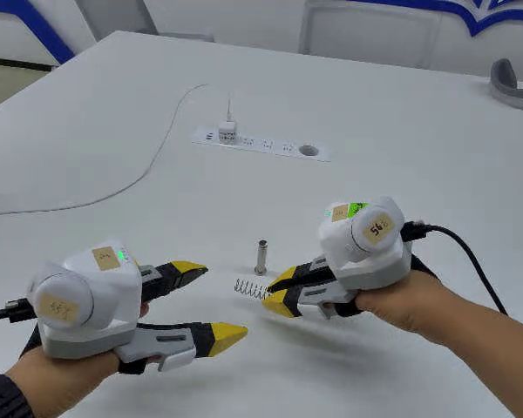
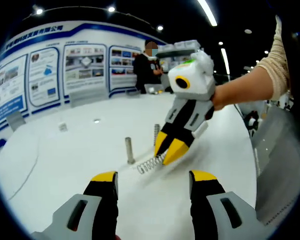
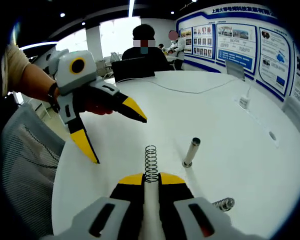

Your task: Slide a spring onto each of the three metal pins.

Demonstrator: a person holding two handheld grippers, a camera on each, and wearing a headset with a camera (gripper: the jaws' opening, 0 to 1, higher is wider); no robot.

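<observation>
An upright metal pin (image 1: 261, 257) stands on the white table (image 1: 392, 174), with nothing on it. My right gripper (image 1: 277, 293) is shut on one end of a small spring (image 1: 250, 288), which lies level and points left, just in front of the pin. The right gripper view shows the spring (image 3: 151, 160) sticking out past the right gripper (image 3: 151, 179), with the pin (image 3: 191, 151) to its right. A second pin with a spring around it (image 3: 222, 204) sits close by. My left gripper (image 1: 207, 300) is open with nothing in it, left of the spring (image 2: 150, 164).
A white power strip (image 1: 260, 143) with a plugged-in charger lies behind the pin, its cable running off to the left. A grey curved object (image 1: 512, 85) rests at the far right. People sit at the table's far end (image 3: 140, 50).
</observation>
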